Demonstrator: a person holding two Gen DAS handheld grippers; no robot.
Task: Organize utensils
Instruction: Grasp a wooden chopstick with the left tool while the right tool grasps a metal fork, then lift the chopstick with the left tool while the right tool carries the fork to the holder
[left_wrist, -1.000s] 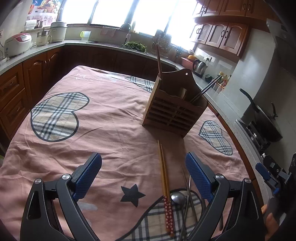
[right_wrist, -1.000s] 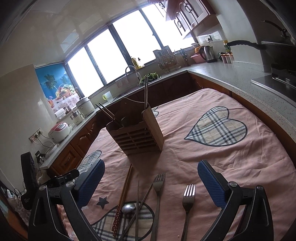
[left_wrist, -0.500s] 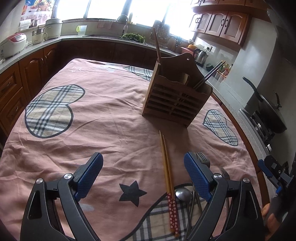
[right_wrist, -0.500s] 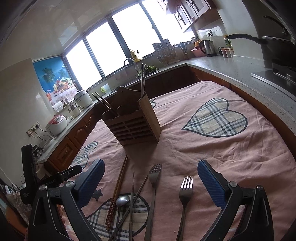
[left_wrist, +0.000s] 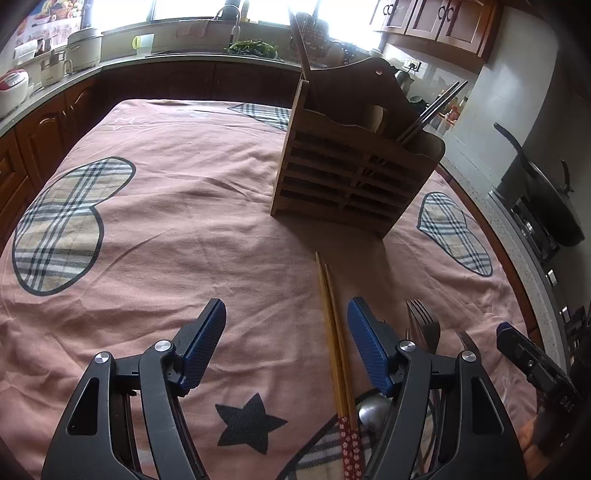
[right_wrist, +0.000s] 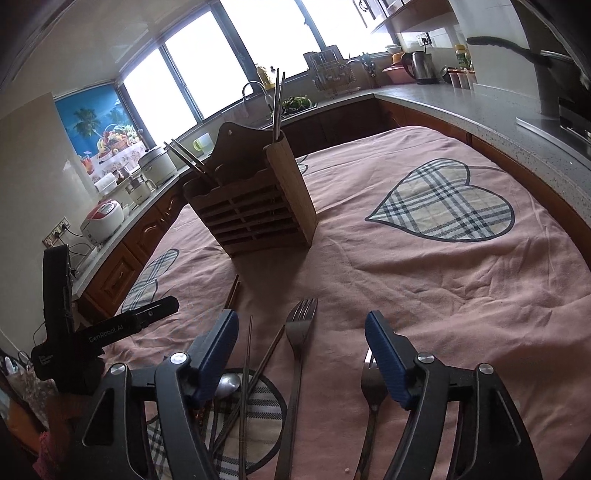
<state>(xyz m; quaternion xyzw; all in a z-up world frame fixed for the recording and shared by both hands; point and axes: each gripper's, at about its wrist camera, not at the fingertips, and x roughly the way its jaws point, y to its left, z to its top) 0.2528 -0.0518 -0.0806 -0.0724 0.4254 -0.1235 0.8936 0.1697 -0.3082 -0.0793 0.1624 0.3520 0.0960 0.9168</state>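
In the left wrist view the left gripper (left_wrist: 286, 345) hangs low over the pink cloth (left_wrist: 184, 229); its jaws have just been closing yet stand partly open, and the blue pads press on nothing. The wooden chopsticks (left_wrist: 332, 332) with red patterned ends lie on the cloth between the fingers, close to the right-hand pad, running from mid-frame down to the bottom edge. Right of that pad, partly hidden by it, are a spoon bowl (left_wrist: 371, 410) and fork tines (left_wrist: 421, 317). The wooden utensil holder (left_wrist: 351, 177) stands upright in the upper middle of the frame with dark chopsticks (left_wrist: 432, 110) leaning out of its right compartment. In the right wrist view the right gripper (right_wrist: 301, 354) is also partly open, its jaws having just been closing, gripping nothing. A fork (right_wrist: 299, 347) lies on the cloth between its fingers, tines toward the holder (right_wrist: 251, 206), while a second fork (right_wrist: 371, 398) lies partly under the right-hand pad. Thin metal chopsticks (right_wrist: 247, 369) and the spoon (right_wrist: 227, 384) lie crossed near the left-hand pad on a plaid patch (right_wrist: 258, 424). The left gripper's black body shows at that frame's lower left.
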